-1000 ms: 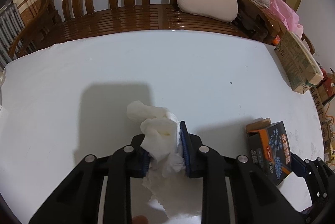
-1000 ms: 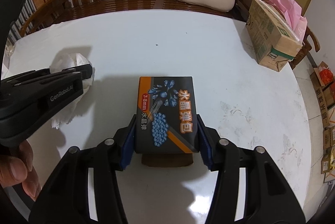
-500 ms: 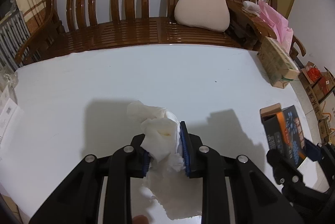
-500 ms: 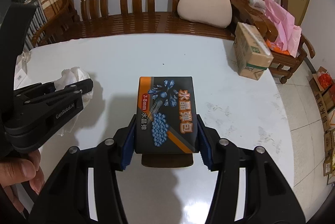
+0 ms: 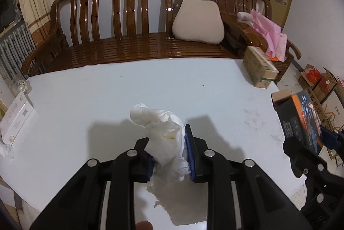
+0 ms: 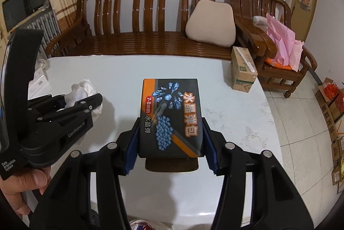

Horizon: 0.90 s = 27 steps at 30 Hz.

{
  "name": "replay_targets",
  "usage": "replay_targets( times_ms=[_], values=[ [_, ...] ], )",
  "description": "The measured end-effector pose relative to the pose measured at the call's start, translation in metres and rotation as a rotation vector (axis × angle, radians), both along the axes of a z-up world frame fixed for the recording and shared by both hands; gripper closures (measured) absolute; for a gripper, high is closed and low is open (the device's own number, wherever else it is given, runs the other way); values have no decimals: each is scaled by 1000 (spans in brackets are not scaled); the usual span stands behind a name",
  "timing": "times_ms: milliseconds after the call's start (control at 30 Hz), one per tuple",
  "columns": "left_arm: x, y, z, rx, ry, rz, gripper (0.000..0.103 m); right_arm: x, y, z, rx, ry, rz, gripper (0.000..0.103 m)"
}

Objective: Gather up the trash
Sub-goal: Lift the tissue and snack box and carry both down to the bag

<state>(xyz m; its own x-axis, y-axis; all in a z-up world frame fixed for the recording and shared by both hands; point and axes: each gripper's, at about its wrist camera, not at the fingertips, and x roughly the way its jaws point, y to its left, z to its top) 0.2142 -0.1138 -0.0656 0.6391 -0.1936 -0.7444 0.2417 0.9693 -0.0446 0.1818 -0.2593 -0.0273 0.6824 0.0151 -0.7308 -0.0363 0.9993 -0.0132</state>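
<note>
A crumpled white tissue (image 5: 165,139) is pinched between the blue pads of my left gripper (image 5: 169,157), held in the air above the white table (image 5: 107,88). The same tissue (image 6: 82,90) and left gripper (image 6: 83,101) show at the left of the right wrist view, with a hand below them. My right gripper (image 6: 171,144) is shut on a dark box (image 6: 169,116) printed with blue beads and orange lettering, also lifted off the table (image 6: 120,71). That box (image 5: 301,120) appears at the right edge of the left wrist view.
A wooden bench (image 5: 133,36) with a beige cushion (image 5: 198,21) runs behind the table. A cardboard carton (image 6: 243,71) sits at the table's far right corner, beside a chair holding pink plastic (image 6: 283,40). More boxes (image 6: 331,105) lie on the tiled floor. White packages (image 5: 17,116) rest at the left edge.
Both grippers have risen and pulled back from the table with the tissue and the box still held. More of the bench, wall and floor is in view now.
</note>
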Motion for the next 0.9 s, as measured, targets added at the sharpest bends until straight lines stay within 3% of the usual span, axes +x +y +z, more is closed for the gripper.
replay_targets(
  times_ms=[400, 700, 900],
  values=[
    [-98, 13, 31, -6, -102, -93, 79, -96, 2, 42, 42, -102, 45, 53],
    [-179, 27, 12, -5, -132, -174, 79, -179, 7, 28, 35, -120, 78, 53],
    [-224, 32, -19, -36, -91, -228, 79, -224, 13, 6, 34, -106, 74, 52]
  ],
)
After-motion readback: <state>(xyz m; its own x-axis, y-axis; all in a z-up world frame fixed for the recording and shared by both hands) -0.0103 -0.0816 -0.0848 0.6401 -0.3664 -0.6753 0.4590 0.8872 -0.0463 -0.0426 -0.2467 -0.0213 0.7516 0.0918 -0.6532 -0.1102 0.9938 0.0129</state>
